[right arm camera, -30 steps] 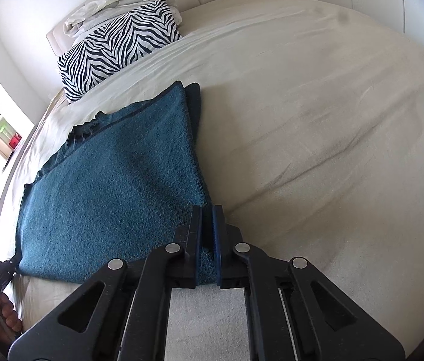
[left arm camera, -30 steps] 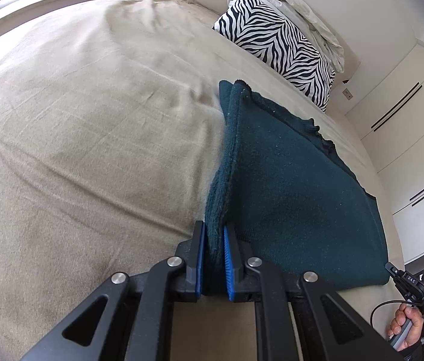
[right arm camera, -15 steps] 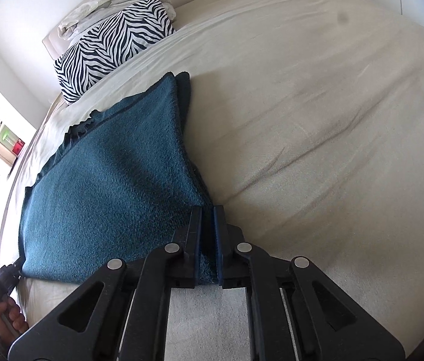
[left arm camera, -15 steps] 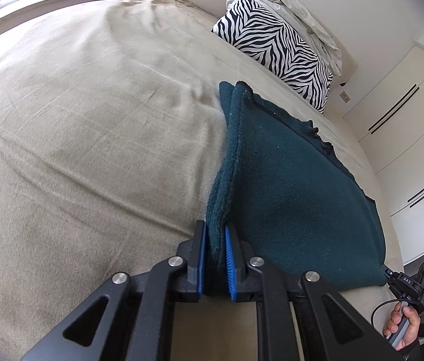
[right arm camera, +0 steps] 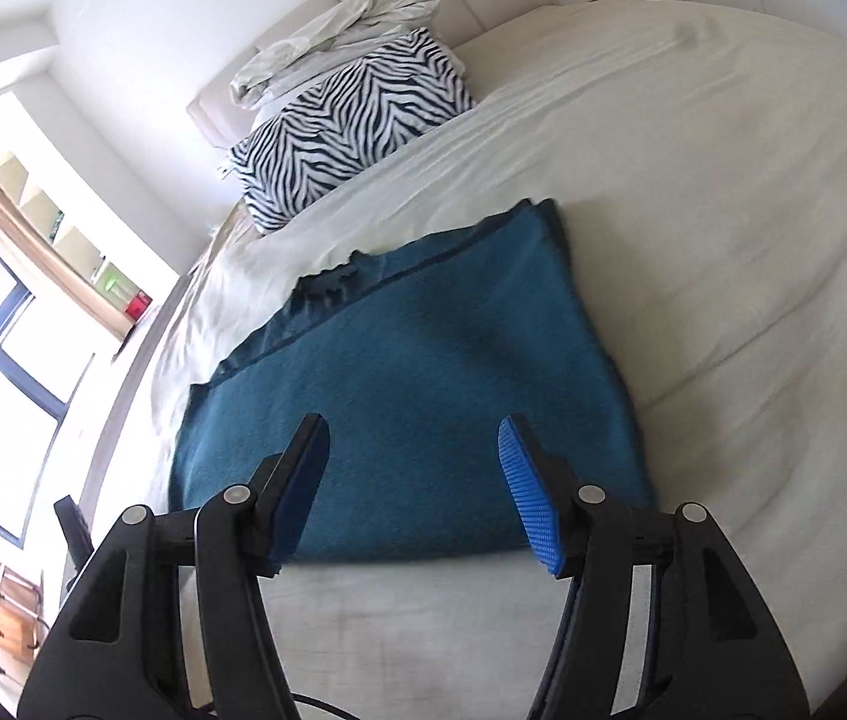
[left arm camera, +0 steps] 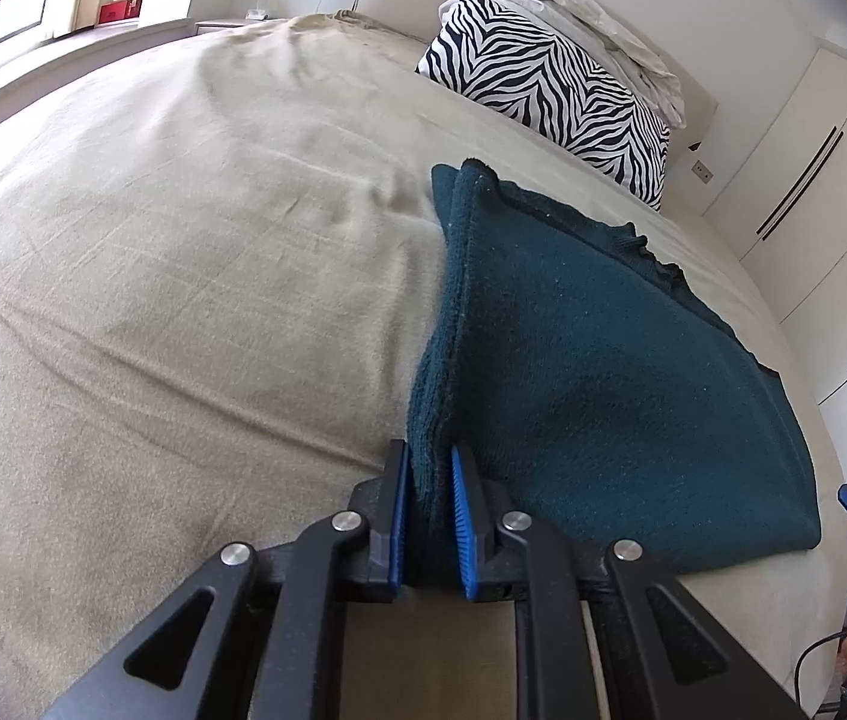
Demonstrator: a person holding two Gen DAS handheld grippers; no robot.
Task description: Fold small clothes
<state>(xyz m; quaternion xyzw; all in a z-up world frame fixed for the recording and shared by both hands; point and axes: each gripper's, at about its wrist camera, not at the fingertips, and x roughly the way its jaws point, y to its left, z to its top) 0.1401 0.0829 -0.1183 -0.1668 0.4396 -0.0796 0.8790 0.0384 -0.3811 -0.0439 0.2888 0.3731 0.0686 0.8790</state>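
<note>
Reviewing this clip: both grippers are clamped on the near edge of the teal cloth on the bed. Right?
Only the left gripper is clamped on the teal cloth. The right wrist view shows the right gripper with jaws just opened, nothing between them, above the cloth on the bed.

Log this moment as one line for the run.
step: fold | teal cloth folded on bed | left gripper clamps corner | right gripper jaws just opened, empty

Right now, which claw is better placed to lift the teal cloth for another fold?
Left. The left claw is clamped on the teal cloth edge; the right claw has just opened, nothing between its jaws.
</note>
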